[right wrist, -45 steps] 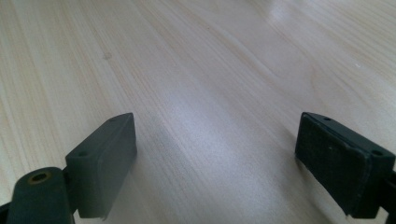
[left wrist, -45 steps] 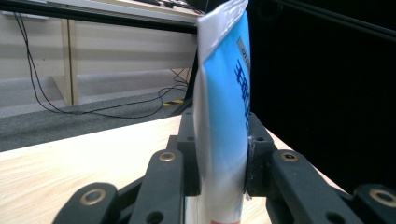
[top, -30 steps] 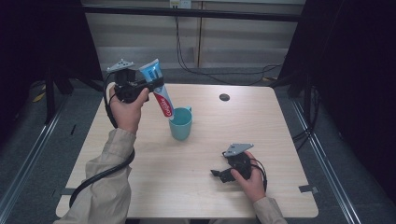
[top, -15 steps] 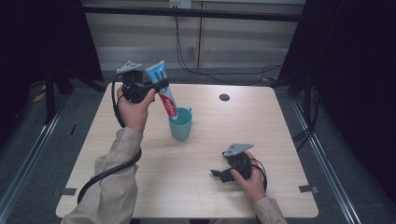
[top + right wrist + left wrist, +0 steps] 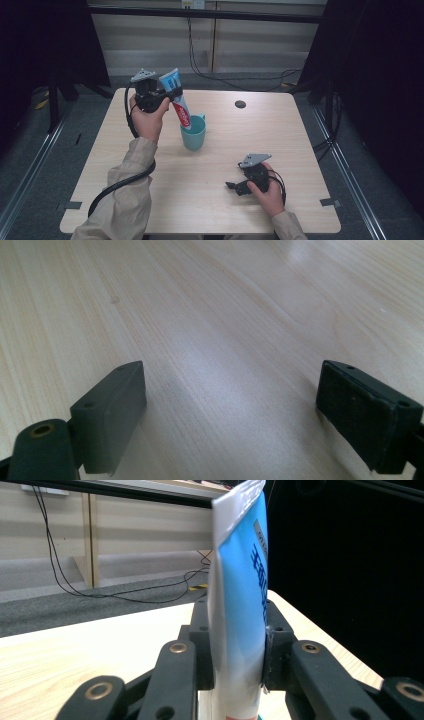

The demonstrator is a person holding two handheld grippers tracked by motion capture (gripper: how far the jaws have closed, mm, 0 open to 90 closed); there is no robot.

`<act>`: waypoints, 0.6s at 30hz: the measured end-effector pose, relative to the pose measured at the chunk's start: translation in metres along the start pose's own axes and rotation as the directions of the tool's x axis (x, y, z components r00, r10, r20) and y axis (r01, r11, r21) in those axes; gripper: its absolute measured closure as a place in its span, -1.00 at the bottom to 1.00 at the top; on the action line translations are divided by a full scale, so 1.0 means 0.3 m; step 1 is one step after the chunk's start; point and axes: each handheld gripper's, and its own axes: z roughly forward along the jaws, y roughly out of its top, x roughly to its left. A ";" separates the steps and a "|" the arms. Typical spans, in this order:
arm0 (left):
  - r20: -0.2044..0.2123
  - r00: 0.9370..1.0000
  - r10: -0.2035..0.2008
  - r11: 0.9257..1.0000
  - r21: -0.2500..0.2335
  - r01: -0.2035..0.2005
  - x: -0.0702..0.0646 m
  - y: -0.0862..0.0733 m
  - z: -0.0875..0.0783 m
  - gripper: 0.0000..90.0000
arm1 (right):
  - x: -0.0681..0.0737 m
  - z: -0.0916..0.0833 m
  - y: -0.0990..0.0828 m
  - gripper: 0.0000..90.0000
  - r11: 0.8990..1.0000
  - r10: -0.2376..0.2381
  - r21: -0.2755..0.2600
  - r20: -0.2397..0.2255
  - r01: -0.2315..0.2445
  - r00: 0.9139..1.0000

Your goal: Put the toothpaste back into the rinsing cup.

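Over the teal mug (image 5: 193,134) at mid-desk (image 5: 280,135), the left gripper (image 5: 172,95) has its jaws clamped on a toothpaste tube (image 5: 179,101), lower end dipping inside. Right gripper (image 5: 231,185) rests near-right, jaws apart.

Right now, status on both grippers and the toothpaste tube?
Left gripper shut on toothpaste tube, lower end inside teal cup. Right gripper open, empty, resting on table. Nothing in the way.

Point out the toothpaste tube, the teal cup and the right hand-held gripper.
toothpaste tube (image 5: 181,107): high view, on its red and white lower body.
teal cup (image 5: 194,139): high view, on its outer wall.
right hand-held gripper (image 5: 231,185): high view, between its open fingertips.
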 end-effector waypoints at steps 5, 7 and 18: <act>-0.006 1.000 0.002 1.000 0.005 -0.002 0.004 -0.013 0.014 0.63 | 0.000 0.000 0.000 -0.73 1.000 0.001 -0.001 0.000 -0.001 1.000; -0.010 1.000 -0.002 1.000 0.009 0.002 0.003 -0.018 0.021 0.63 | 0.000 0.000 0.000 -0.73 1.000 -0.001 -0.001 0.000 0.001 1.000; -0.025 1.000 -0.002 1.000 0.022 0.003 0.002 -0.044 0.050 0.63 | 0.000 0.000 0.000 -0.73 1.000 0.000 0.000 0.000 0.000 1.000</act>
